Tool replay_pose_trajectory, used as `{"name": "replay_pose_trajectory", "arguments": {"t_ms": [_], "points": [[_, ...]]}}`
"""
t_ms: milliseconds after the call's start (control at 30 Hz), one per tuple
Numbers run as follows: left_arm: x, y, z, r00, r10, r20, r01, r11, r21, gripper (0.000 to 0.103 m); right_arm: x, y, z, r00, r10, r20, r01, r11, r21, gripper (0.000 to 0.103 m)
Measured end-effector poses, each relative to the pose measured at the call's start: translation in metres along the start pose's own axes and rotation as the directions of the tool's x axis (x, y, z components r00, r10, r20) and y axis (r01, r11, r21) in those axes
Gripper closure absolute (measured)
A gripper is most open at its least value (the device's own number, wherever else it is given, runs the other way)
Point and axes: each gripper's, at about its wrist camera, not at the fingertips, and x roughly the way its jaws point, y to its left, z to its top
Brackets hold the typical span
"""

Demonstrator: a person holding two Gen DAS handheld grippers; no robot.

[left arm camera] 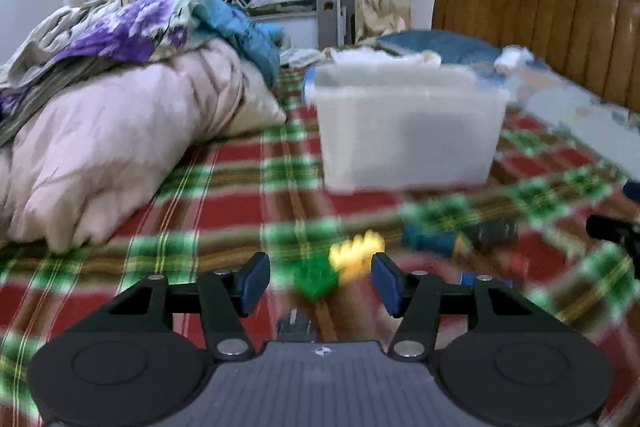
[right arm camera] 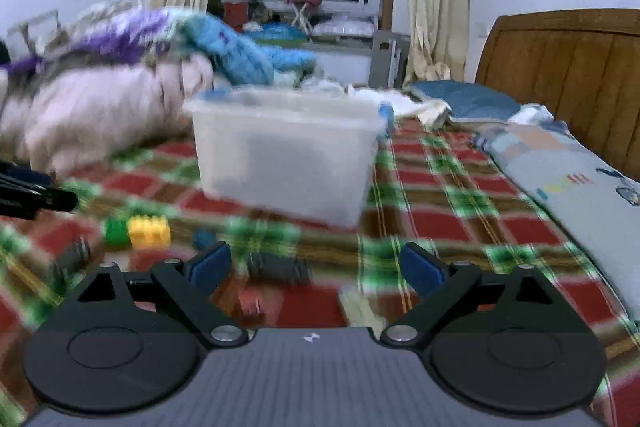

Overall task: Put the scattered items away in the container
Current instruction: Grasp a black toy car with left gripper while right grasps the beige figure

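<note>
A translucent white plastic container [left arm camera: 408, 131] stands on the plaid bedspread; it also shows in the right wrist view [right arm camera: 286, 157]. Small items lie scattered in front of it. My left gripper [left arm camera: 320, 281] is open and empty, with a green brick [left arm camera: 314, 279] and a yellow brick [left arm camera: 358, 253] just beyond its fingertips. A blue item [left arm camera: 428, 241] and a dark item [left arm camera: 494, 233] lie to the right. My right gripper [right arm camera: 316, 267] is open and empty above a dark item [right arm camera: 278, 269]. The yellow brick [right arm camera: 150, 231] and green brick [right arm camera: 116, 231] lie to its left. Both views are blurred.
A heap of quilts [left arm camera: 120, 115] fills the bed's left side. A wooden headboard [left arm camera: 552, 23] and pillows [right arm camera: 560, 163] are at the right. The other gripper's black tip shows at the right edge [left arm camera: 612, 229] and at the left edge [right arm camera: 36, 197].
</note>
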Motion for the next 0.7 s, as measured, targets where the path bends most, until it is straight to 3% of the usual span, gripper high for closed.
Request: {"name": "replay_pose_trajectory", "arguments": {"t_ms": [200,300,367,600,700], "points": [[0.013,0.007,-0.031,0.999,0.027,-0.033,-0.027,1.000,0.002,0.043,0.027,-0.015,-0.015,0.998,-0.028,-0.055,0.028,1.000,-0.003,0.009],[0.023,0.009,-0.036,0.998,0.040,-0.045,-0.039,0.999,0.011,0.043,0.039,-0.026,-0.021,0.996,-0.010,-0.087,0.015,0.998,0.053,0.015],[0.029,0.010,-0.038,0.998,0.041,-0.047,-0.040,0.999,0.007,0.043,0.045,-0.028,-0.028,0.994,-0.004,-0.108,0.010,0.998,0.056,0.026],[0.047,0.009,-0.046,0.997,0.010,-0.079,-0.011,1.000,-0.020,0.043,0.056,-0.031,-0.040,0.992,0.007,-0.123,-0.002,0.999,0.039,0.027],[0.053,0.006,-0.052,0.997,0.008,-0.077,-0.008,1.000,-0.001,0.043,0.059,-0.033,-0.040,0.991,0.023,-0.129,-0.017,0.999,0.049,0.035]]}}
